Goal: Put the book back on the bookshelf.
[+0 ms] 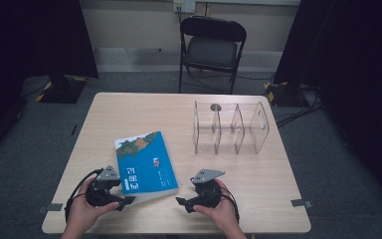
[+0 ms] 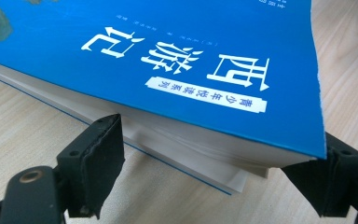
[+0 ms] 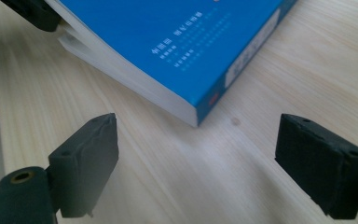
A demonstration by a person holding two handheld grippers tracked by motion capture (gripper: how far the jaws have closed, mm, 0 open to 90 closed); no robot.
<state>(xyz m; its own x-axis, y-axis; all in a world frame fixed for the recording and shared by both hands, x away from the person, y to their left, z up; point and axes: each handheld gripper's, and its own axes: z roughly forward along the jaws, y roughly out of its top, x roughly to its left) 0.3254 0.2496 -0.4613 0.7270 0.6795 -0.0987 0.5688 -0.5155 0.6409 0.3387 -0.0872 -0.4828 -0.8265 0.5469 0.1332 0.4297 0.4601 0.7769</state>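
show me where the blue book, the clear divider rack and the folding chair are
blue book (image 1: 146,162), high view, middle of its cover
clear divider rack (image 1: 255,130), high view, its right end wall
folding chair (image 1: 212,51), high view, its seat

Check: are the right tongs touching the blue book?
Apart. The right gripper view shows bare table between the open right tongs and the blue book's near corner.

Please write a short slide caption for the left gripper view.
The left gripper with open jaws at the near corner of a blue book on the wooden table.
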